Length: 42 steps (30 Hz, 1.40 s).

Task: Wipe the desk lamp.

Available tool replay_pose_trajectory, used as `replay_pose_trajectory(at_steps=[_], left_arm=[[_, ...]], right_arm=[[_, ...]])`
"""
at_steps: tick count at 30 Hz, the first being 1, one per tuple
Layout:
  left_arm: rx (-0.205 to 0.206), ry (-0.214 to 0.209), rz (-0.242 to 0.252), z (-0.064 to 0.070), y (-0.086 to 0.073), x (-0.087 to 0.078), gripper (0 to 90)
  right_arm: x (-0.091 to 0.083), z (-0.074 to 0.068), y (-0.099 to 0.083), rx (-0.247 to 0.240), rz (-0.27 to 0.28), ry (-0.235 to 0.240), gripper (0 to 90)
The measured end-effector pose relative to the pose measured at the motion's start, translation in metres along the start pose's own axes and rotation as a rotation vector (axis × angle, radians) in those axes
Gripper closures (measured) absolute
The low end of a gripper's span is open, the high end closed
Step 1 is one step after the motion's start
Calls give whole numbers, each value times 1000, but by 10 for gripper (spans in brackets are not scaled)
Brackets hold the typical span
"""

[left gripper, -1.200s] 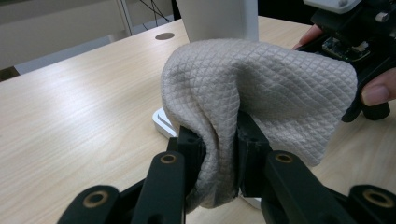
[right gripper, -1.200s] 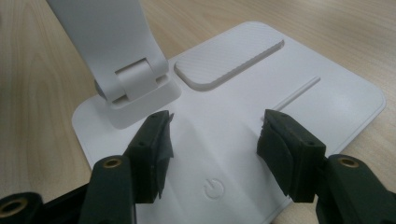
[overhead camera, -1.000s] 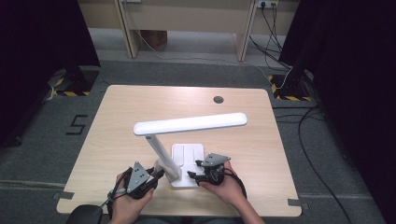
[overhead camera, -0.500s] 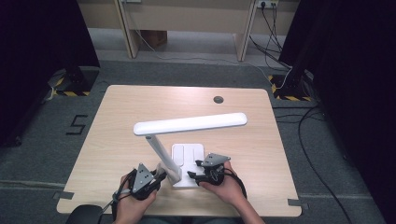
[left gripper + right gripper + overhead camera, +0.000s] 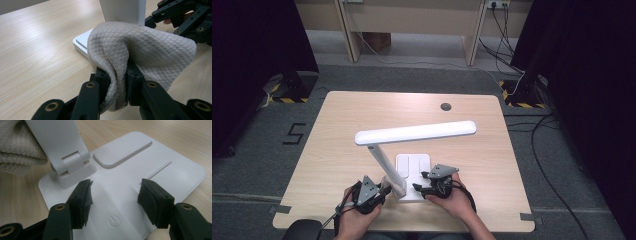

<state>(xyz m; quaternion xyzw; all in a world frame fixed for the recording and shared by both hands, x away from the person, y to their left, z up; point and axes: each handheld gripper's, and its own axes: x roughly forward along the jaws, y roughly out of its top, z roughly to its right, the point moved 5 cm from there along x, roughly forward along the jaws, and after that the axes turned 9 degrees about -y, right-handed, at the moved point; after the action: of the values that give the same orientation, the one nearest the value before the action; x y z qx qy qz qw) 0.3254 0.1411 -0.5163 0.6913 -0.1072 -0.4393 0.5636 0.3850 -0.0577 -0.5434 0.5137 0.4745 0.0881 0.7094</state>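
At six o'clock on the table (image 5: 327,135), the left gripper (image 5: 117,75) pinched a quilted cloth (image 5: 150,50) beside the desk lamp (image 5: 412,134); the right gripper (image 5: 113,192) hovered wide over its base (image 5: 175,167). Hard wiping might tip the unbraced lamp.

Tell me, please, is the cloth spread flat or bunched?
Bunched: the cloth hangs in folds, pinched in the shut left tool beside the lamp.
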Motion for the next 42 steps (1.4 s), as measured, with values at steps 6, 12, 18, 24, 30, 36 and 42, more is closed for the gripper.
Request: replay_pose_trajectory(at_steps=[6, 12, 18, 24, 30, 36, 42], left_arm=[[-3, -15, -25, 0, -4, 4, 755], [0, -34, -50, 3, -6, 1, 756], [4, -54, -50, 7, -7, -11, 760], [13, -69, -31, 15, -9, -23, 760], [41, -89, -12, 27, -1, -32, 761], [75, -95, -4, 34, 9, -30, 761], [93, -108, 13, 39, 15, -29, 761]], right_arm=[[0, 0, 0, 0, 0, 0, 435], [0, 0, 0, 1, 1, 0, 433], [-2, 0, 1, -7, 16, -3, 449], [-25, -6, 20, 9, 67, 36, 454], [-58, -36, 41, -22, 120, 137, 452], [-71, -68, 55, -97, 129, 228, 441], [-66, -74, 58, -131, 113, 227, 448]])
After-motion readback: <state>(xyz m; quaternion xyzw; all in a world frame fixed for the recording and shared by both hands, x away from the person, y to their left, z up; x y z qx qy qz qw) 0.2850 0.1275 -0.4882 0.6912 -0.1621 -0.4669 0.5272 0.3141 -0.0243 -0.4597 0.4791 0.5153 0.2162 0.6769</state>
